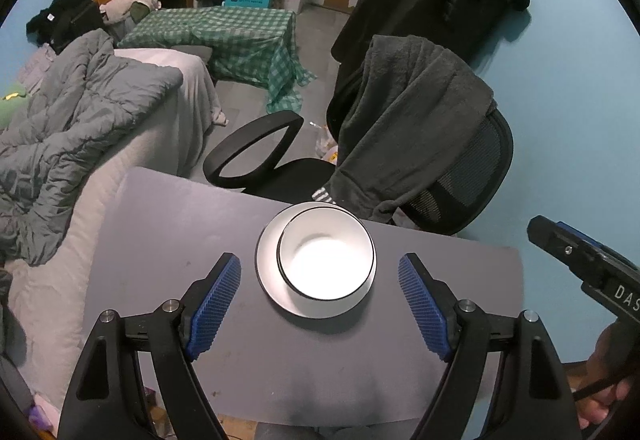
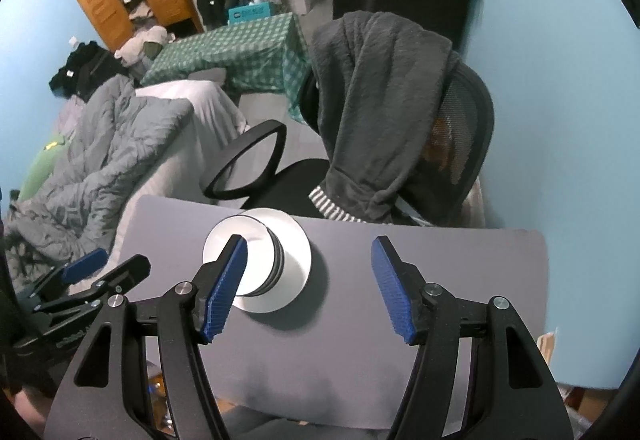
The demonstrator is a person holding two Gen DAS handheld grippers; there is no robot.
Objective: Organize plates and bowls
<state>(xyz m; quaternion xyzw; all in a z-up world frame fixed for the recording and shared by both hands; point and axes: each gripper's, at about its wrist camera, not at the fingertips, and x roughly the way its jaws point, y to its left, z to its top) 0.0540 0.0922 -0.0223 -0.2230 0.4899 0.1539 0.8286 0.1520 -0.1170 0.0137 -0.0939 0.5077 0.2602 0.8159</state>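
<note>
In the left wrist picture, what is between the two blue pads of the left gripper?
In the left wrist view, the bowl on its plate shows between the left gripper pads, farther off; neither pad touches it.

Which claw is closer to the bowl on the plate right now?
Left, by a little. The left claw hovers centred over the bowl; the right claw hovers off to its right.
</note>
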